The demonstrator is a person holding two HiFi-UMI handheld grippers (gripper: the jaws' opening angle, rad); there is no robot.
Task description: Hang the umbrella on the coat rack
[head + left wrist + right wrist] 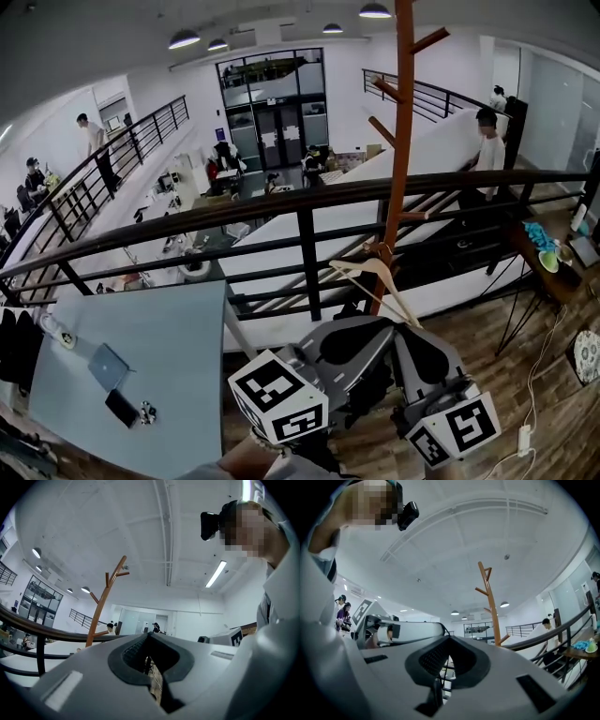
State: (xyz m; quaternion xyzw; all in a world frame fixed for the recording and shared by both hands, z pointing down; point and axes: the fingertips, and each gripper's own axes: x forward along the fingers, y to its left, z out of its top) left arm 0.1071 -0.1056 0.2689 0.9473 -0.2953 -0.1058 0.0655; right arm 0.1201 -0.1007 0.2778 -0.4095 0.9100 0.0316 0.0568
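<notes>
Grippers come first: the left gripper [148, 634] has its jaws pressed together at the tips, and only the floor shows through the oval gap behind them. The right gripper [450, 637] is closed in the same way and also holds nothing. Both are low, just in front of the foot of the coat rack [401, 159], and they point up toward its pegs. I think they are held like this because the work has not begun.

The umbrella does not show in any view, so I cannot say where it is. It is not in a gripper and not on the rack. Only a wooden hanger [370, 272] is on the rack, on a low peg, so the upper pegs are free. The rack stands just before the dark railing [309, 202], so the pegs on the near side are probably the easiest to reach.
</notes>
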